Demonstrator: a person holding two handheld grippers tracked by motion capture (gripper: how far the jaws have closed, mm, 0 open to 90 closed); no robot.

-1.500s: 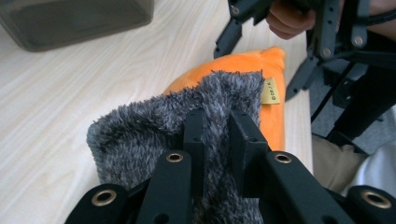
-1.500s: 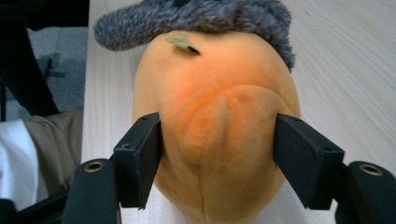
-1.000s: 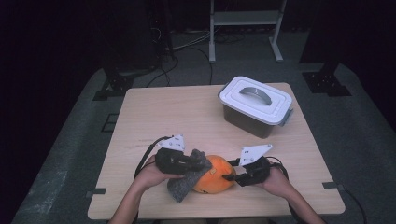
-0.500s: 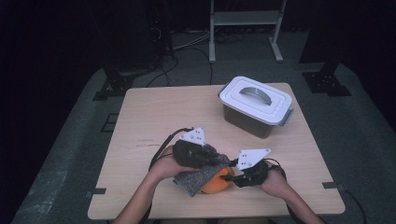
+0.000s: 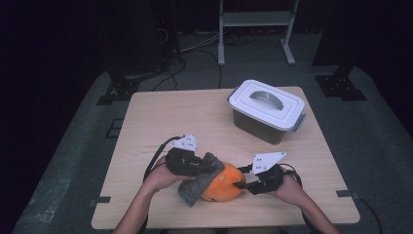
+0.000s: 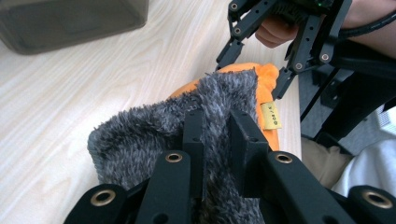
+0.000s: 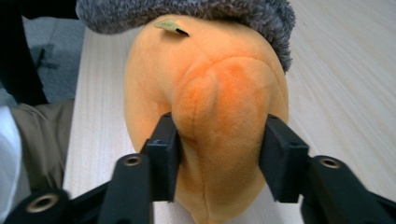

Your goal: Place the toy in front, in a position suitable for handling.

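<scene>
Near table front edge: orange plush toy [image 5: 225, 184], resting on table [image 5: 160, 117], between both hands
Grey cloth [image 5: 197, 181]: fuzzy, draped over toy's left side and top
Left tool [image 5: 195, 165]: clamped tight on a fold of grey cloth
Right tool [image 5: 242, 184]: jaws just been opening, toy's bulge between them, pads touching its sides
Yellow tag [image 6: 271, 115]: on toy, beside cloth edge
Box [image 5: 266, 111]: lidded, grey handle, far right of table, well apart from toy

Lit tabletop, dark room

Overhead light brightens the tabletop [image 5: 160, 117]; surroundings sink into black. The high view is soft; close views sharp, foreground slightly blurred.
</scene>
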